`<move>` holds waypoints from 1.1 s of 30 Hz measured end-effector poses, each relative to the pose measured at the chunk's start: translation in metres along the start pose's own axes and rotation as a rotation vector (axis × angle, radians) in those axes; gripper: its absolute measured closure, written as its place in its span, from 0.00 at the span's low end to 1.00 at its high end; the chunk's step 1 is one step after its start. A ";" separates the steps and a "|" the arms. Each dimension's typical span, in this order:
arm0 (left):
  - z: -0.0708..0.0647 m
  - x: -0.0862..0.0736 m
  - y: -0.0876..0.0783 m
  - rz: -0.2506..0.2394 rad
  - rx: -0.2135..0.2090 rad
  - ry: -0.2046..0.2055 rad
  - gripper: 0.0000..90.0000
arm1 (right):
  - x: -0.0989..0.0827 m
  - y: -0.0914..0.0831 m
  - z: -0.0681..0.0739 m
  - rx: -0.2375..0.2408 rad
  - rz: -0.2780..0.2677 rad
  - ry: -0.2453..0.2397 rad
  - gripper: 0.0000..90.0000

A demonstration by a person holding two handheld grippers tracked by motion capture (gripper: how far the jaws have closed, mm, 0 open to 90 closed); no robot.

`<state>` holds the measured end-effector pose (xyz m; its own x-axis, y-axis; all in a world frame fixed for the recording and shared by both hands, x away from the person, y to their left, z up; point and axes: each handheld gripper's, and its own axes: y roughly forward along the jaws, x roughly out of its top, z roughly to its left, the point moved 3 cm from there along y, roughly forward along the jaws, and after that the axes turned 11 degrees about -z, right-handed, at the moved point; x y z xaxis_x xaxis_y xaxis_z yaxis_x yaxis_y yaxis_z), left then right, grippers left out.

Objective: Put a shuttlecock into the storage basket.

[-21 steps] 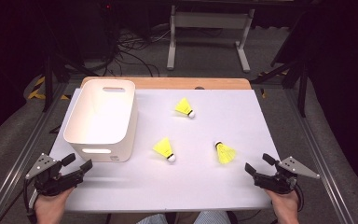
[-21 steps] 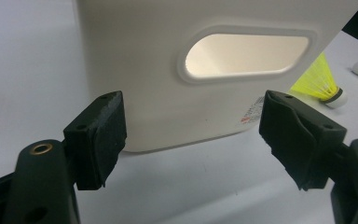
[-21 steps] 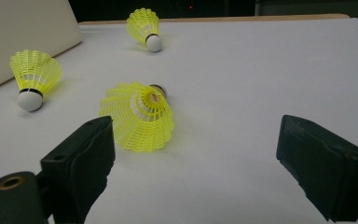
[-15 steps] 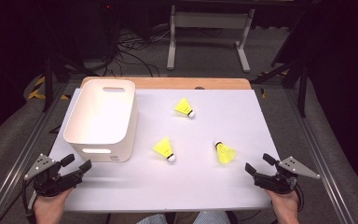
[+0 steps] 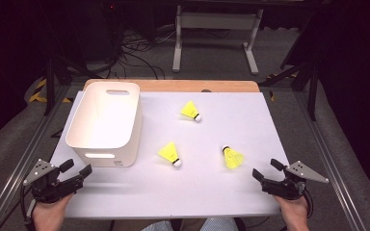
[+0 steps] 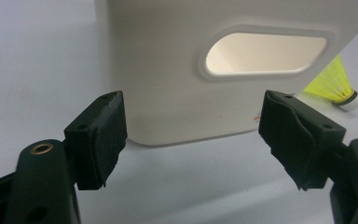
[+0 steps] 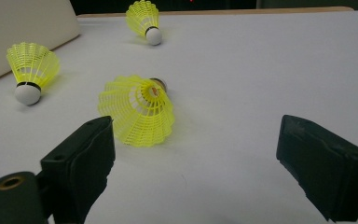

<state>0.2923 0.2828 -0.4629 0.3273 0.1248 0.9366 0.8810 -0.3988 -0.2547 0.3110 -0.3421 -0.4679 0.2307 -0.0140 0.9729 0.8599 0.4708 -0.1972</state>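
The white bin (image 5: 107, 122) sits on the worktop (image 5: 250, 192); three yellow shuttlecocks (image 5: 170, 154) lie outside it. Both claws, left (image 5: 75, 173) and right (image 5: 266, 172), gape wide, holding nothing.

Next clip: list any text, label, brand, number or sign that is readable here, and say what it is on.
No text can be read.
White bin: a tiny reddish mark at the lower corner of its wall, too small to read.
Nearest shuttlecock: a small red-and-white spot inside the skirt by the cork, too blurred to read.
The other two shuttlecocks and the table: no markings visible.
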 end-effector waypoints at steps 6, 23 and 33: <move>0.007 0.003 -0.002 0.003 0.024 -0.009 0.27 | 0.000 0.000 0.000 -0.004 0.000 0.000 0.13; 0.030 0.010 -0.010 -0.011 0.098 -0.042 0.27 | 0.000 0.000 -0.001 -0.008 0.003 0.005 0.13; 0.039 0.015 -0.010 -0.017 0.121 -0.044 0.28 | 0.000 0.000 -0.001 -0.009 0.003 0.003 0.13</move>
<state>0.3018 0.3239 -0.4558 0.3244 0.1714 0.9303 0.9205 -0.2839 -0.2686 0.3108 -0.3428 -0.4683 0.2351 -0.0155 0.9718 0.8634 0.4625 -0.2015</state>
